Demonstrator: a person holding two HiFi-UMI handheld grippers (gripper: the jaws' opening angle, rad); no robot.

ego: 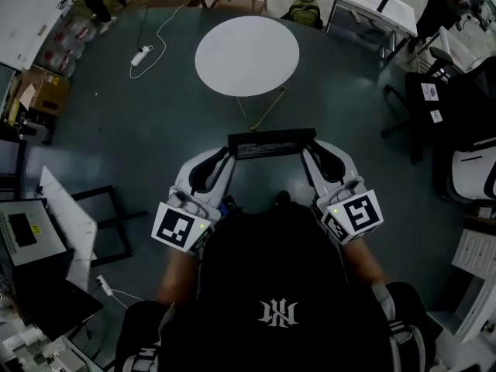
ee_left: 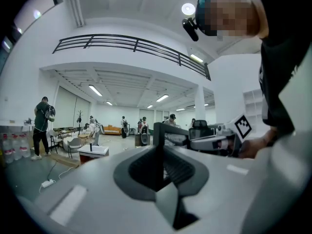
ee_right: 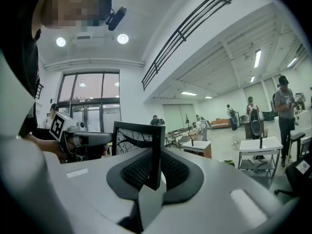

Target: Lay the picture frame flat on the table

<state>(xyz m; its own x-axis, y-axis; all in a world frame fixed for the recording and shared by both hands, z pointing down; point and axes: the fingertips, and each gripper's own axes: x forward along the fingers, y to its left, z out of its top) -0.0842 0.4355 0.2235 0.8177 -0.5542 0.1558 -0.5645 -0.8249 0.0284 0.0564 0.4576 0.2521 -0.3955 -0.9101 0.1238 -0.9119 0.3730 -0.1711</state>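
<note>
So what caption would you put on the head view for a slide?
Person holds a picture frame upright between left gripper and right gripper, short of the round white table.

A white power strip [ego: 140,55] and a green backpack [ego: 303,10] lie on the dark floor [ego: 155,138], well apart.

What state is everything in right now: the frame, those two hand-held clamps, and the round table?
picture frame: held in the air, roughly upright, not yet on the table.
left gripper: fingers shut on the frame's left end.
right gripper: fingers shut on the frame's right end.
round table: standing ahead of the person, frame not on it.
</note>
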